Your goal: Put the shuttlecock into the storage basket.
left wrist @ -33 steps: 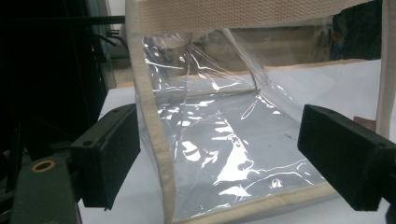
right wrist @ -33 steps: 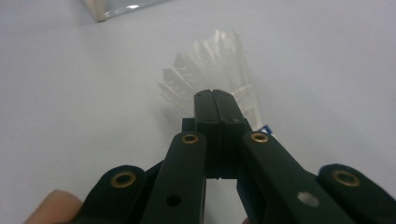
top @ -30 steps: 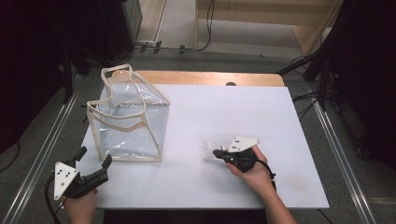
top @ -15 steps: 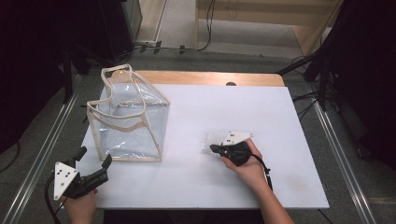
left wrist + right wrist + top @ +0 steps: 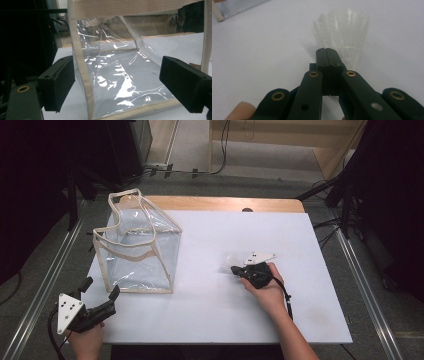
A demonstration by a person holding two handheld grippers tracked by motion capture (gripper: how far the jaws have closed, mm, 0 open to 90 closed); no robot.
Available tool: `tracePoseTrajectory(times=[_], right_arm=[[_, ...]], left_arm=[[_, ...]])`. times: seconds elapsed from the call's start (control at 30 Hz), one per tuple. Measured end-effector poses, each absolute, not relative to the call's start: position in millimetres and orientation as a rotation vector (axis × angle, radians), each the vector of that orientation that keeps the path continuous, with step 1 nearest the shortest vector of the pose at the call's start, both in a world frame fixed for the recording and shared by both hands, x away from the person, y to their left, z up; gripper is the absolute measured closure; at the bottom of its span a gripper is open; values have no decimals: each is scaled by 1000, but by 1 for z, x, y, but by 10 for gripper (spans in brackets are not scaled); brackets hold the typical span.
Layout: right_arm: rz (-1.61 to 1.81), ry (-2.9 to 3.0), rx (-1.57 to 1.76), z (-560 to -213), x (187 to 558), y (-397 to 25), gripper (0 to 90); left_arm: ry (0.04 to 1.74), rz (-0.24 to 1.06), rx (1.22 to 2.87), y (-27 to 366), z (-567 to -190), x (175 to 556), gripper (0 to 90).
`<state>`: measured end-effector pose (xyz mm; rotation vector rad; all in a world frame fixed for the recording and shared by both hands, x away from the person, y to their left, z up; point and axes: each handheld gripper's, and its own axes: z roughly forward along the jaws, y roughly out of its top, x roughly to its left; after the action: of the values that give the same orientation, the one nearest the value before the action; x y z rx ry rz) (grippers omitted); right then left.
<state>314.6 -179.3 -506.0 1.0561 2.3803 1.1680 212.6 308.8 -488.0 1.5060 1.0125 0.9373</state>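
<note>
**Right tongs nudging toward the shuttlecock**

Since the earlier frames the right tongs are sliding a little leftward and away from the person, closing on the shuttlecock; the left tongs are keeping their place at the tabletop's near left corner, and the bag is sitting where it was.

In the right gripper view the right tongs are pressing jaw against jaw with nothing between them, their tips just at the narrow end of the shuttlecock. Its skirt is fanning away from them; whether tips and skirt are touching I cannot tell. The shuttlecock is lying on the white tabletop, right of centre and well apart from the bag.

In the left gripper view the left tongs are standing wide open, facing the clear wall of the bag and its cream edging, holding nothing.

The shuttlecock is looking very light and fragile: a thin translucent skirt that will probably crush or skid away under a push. The firmer place to take hold is likely the narrow ribbed end, with the tongs opening first and closing gently. The bag is soft, glossy and probably slippery, so its woven edging seems the safer grip.
</note>
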Motion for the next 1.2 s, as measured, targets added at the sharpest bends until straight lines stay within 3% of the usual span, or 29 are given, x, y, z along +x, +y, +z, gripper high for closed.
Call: tracePoseTrajectory(times=[0.37, 0.47, 0.5, 0.53, 0.57, 0.63, 0.7, 0.73, 0.77, 0.87, 1.07, 1.1, 1.2], right_arm=[[1167, 2334, 1066, -488, 313, -200, 867], [1186, 2316, 1061, -480, 310, -206, 810], [1209, 2297, 1055, -474, 308, -211, 741], [1209, 2297, 1055, -474, 308, -211, 741], [1217, 2277, 1060, -468, 306, -215, 632], [1217, 2270, 1070, -466, 305, -217, 587], [1221, 2256, 1088, -461, 304, -219, 440], [1221, 2256, 1088, -461, 304, -219, 440], [1190, 2255, 1097, -459, 304, -218, 338], [1166, 2259, 1122, -456, 304, -216, 219], [1148, 2282, 1147, -453, 307, -213, 80], [1154, 2304, 1126, -454, 308, -211, 0], [1147, 2323, 1139, -455, 310, -208, 0]], left_arm=[[1016, 937, 1505, 310, -488, 213, 137], [1016, 937, 1506, 309, -488, 213, 137], [1016, 937, 1507, 309, -488, 213, 137], [1016, 937, 1507, 309, -488, 213, 137], [1015, 938, 1509, 309, -488, 213, 137], [1016, 939, 1508, 308, -488, 213, 137], [1017, 940, 1508, 308, -488, 213, 137], [1017, 940, 1508, 308, -488, 213, 137], [1016, 938, 1508, 309, -488, 213, 137], [1016, 936, 1507, 309, -488, 213, 137], [1016, 934, 1506, 309, -488, 213, 137], [1015, 934, 1508, 309, -488, 213, 137], [1015, 934, 1507, 309, -488, 213, 137]])
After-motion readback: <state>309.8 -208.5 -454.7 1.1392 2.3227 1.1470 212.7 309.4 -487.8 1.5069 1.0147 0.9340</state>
